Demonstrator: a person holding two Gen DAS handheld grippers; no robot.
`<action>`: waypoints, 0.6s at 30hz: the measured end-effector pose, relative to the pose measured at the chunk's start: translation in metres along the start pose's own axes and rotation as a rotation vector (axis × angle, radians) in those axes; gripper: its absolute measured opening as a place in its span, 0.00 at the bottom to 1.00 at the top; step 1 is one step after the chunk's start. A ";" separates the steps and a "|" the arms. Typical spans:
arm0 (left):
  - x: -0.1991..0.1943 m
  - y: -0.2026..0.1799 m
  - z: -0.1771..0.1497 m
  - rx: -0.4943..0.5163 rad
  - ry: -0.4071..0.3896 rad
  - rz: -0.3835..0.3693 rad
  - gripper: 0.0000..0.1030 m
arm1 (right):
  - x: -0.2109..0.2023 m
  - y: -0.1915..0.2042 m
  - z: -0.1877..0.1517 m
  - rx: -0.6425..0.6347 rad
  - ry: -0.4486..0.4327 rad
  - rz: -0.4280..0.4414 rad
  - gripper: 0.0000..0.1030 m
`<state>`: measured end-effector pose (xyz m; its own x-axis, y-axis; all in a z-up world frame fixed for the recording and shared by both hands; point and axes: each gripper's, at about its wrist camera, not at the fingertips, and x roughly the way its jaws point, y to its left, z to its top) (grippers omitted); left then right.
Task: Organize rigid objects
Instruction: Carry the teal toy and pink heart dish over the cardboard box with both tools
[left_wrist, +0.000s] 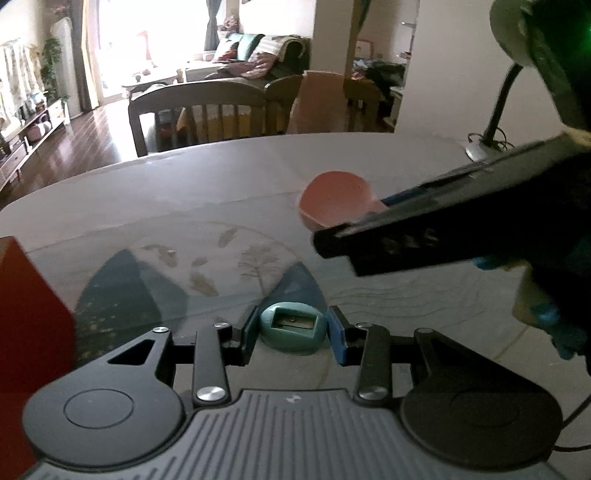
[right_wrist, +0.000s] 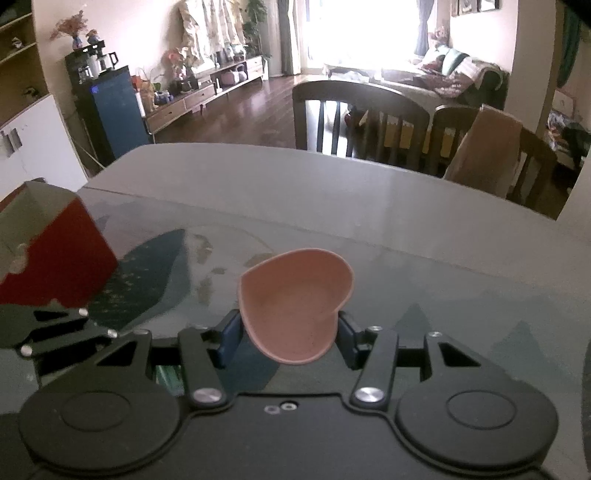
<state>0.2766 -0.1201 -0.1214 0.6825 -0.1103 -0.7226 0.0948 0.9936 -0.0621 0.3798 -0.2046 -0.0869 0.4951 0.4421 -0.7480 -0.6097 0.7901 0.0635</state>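
My left gripper (left_wrist: 292, 334) is shut on a teal pencil sharpener (left_wrist: 292, 328), held just above the patterned table mat. My right gripper (right_wrist: 290, 334) is shut on a pink heart-shaped cup (right_wrist: 295, 306), squeezed between its blue pads and held above the table. In the left wrist view the pink cup (left_wrist: 334, 199) and the right gripper's black body (left_wrist: 443, 229) show at the right, above the table. A red box (right_wrist: 55, 254) stands at the left; it also shows at the left edge of the left wrist view (left_wrist: 29, 339).
The grey table (right_wrist: 332, 192) has a blue-and-grey patterned mat (left_wrist: 166, 280) in front. A gooseneck lamp (left_wrist: 491, 122) stands at the table's far right. Dark wooden chairs (right_wrist: 354, 122) stand behind the far edge. The left gripper's linkage (right_wrist: 55, 328) shows at the lower left.
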 end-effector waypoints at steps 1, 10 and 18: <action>-0.005 0.003 0.001 -0.005 -0.001 0.001 0.38 | -0.004 0.003 0.000 -0.004 -0.002 0.002 0.51; -0.064 0.025 0.007 -0.059 -0.039 0.012 0.38 | -0.056 0.035 0.005 -0.026 -0.055 0.032 0.51; -0.105 0.053 0.005 -0.092 -0.067 0.019 0.38 | -0.088 0.072 0.013 -0.058 -0.096 0.051 0.51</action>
<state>0.2135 -0.0555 -0.0451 0.7309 -0.0895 -0.6766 0.0162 0.9934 -0.1139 0.3006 -0.1813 -0.0072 0.5182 0.5218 -0.6776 -0.6690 0.7409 0.0591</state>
